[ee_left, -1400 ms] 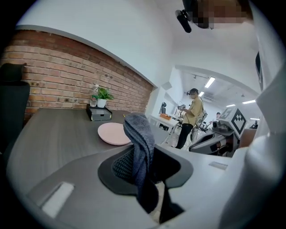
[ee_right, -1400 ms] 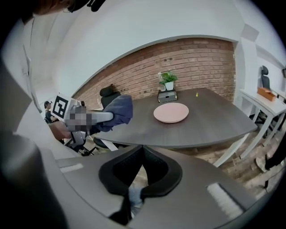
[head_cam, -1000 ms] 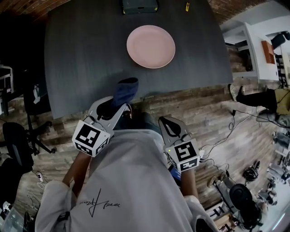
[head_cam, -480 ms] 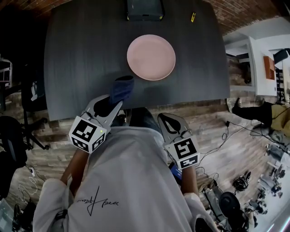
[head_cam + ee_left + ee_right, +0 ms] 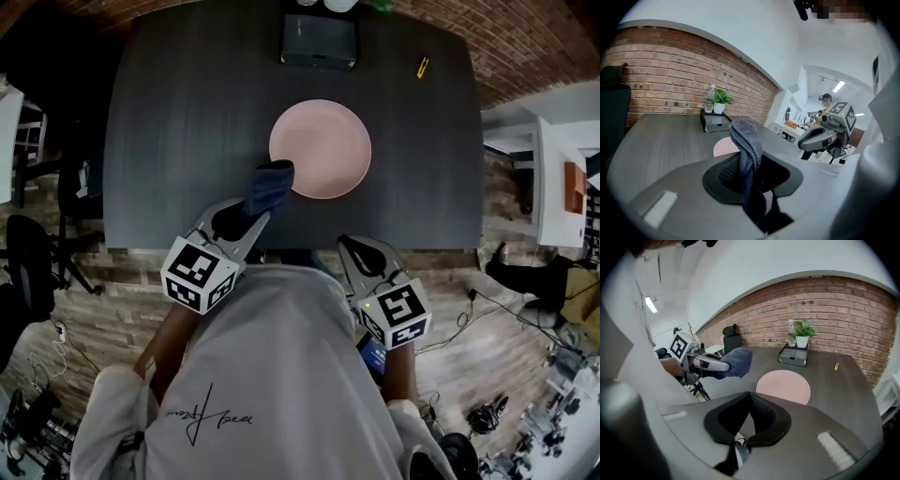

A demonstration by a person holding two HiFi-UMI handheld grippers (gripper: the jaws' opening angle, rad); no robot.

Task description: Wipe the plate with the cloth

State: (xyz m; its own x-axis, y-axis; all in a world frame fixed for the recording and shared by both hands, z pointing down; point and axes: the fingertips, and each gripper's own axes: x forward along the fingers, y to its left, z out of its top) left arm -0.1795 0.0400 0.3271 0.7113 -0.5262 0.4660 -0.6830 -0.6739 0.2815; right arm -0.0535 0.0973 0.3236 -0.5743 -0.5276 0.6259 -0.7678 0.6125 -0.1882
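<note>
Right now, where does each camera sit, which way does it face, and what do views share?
Head view: on the person's head, facing steeply down at table, plate, left gripper and right gripper; shirt and forearms show.
Left gripper view: on that gripper, facing along jaws shut on the cloth toward the brick wall; right gripper at right.
Right gripper view: on that gripper, facing along shut, empty jaws toward the plate; left gripper at left.
Shared: all three show plate and box.

Plain pale pink plate [image 5: 321, 148]. Dark blue cloth [image 5: 267, 186]. Dark grey table [image 5: 169, 112], faint grain. Grey left gripper [image 5: 251, 214] and right gripper [image 5: 349, 244], black-and-white square markers. Red-brown brick wall [image 5: 670, 70]. White shirt [image 5: 272, 375]. Brown plank floor [image 5: 506, 281]. Green plant [image 5: 723, 97].
</note>
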